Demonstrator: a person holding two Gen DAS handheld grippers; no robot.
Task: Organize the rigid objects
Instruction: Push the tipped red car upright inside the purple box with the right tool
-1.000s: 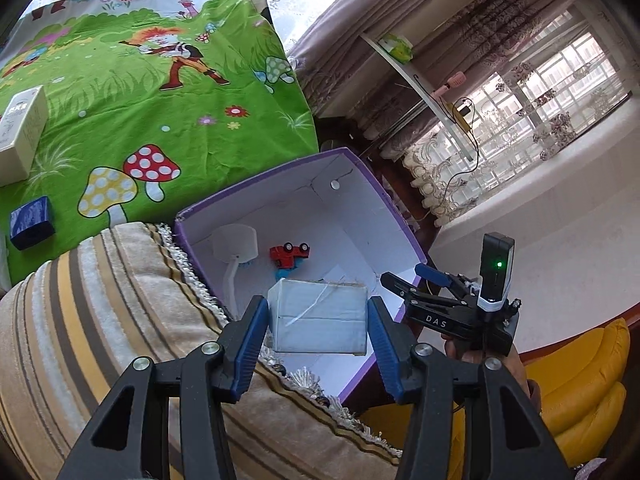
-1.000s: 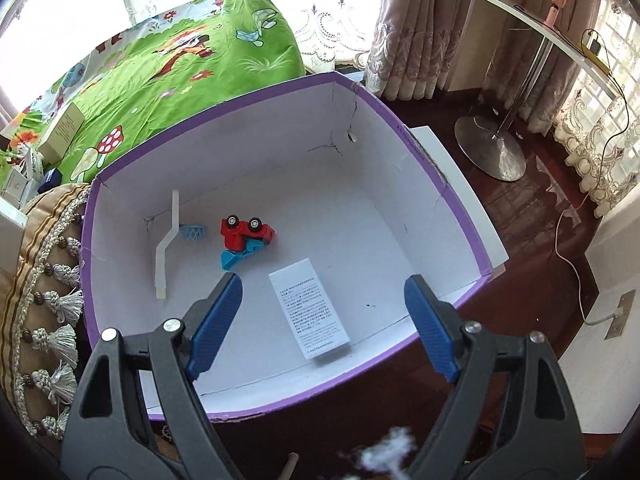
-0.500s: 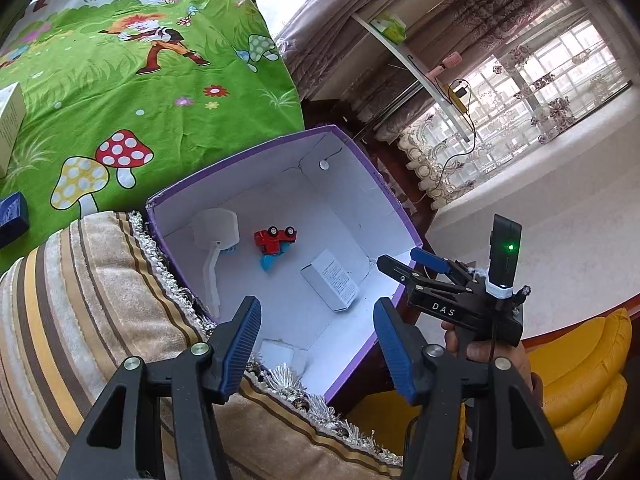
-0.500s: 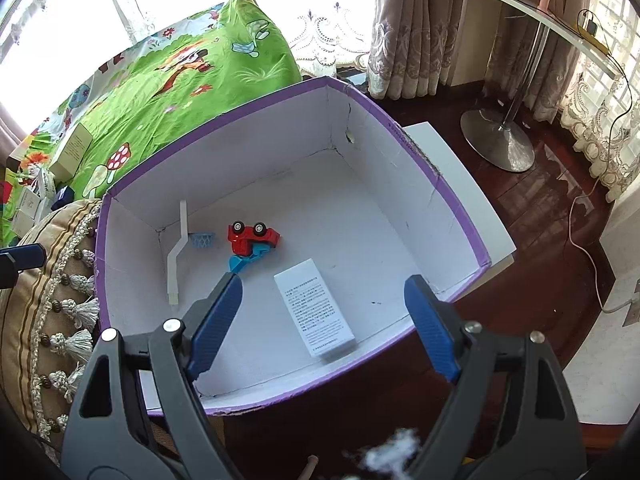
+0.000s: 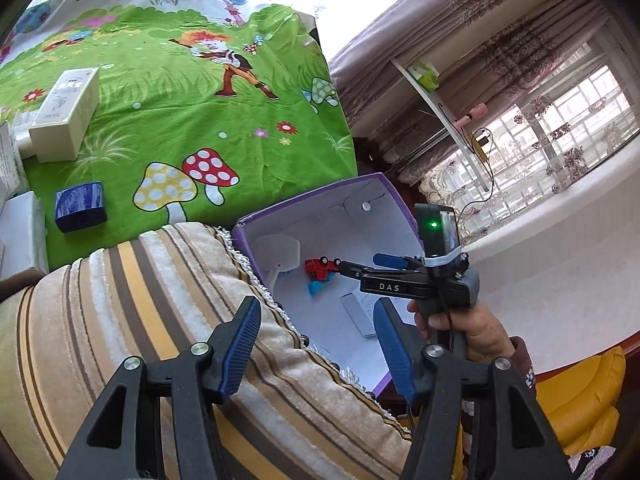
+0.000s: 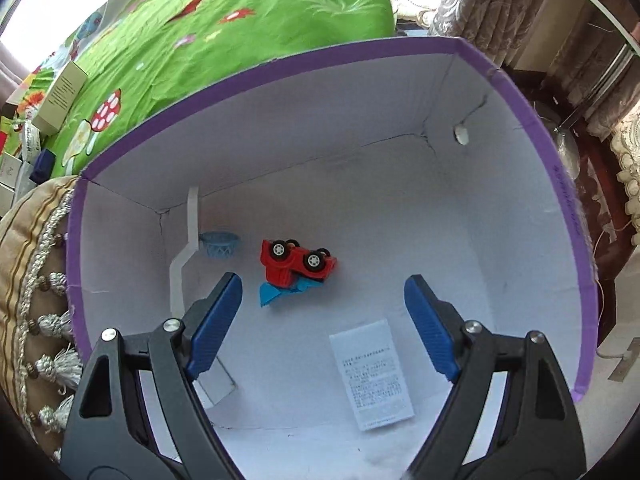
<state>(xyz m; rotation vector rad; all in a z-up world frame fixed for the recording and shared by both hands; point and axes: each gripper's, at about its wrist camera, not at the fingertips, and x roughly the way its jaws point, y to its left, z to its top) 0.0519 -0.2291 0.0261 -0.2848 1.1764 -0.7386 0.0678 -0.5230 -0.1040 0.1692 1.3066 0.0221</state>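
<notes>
A purple-rimmed white box (image 6: 560,184) holds an upturned red toy car (image 6: 296,266) on a blue piece, a white toy hoop stand (image 6: 184,256) with a blue basket, a printed white carton (image 6: 372,372) and a second white box (image 6: 216,384) under the left finger. My right gripper (image 6: 320,328) is open and empty, lowered inside the box. In the left wrist view the box (image 5: 312,200) lies past a striped cushion (image 5: 140,312). My left gripper (image 5: 316,348) is open and empty above the cushion's edge. The right gripper (image 5: 360,270) shows there over the box.
On the green cartoon sheet (image 5: 180,100) lie a cream carton (image 5: 66,108), a small blue box (image 5: 80,206) and white boxes at the left edge. A yellow seat (image 5: 580,396) is at lower right. A glass shelf and curtained window stand beyond.
My left gripper let go of the white box, which dropped into the purple box, then pulled back over the cushion. My right gripper went down into the box.
</notes>
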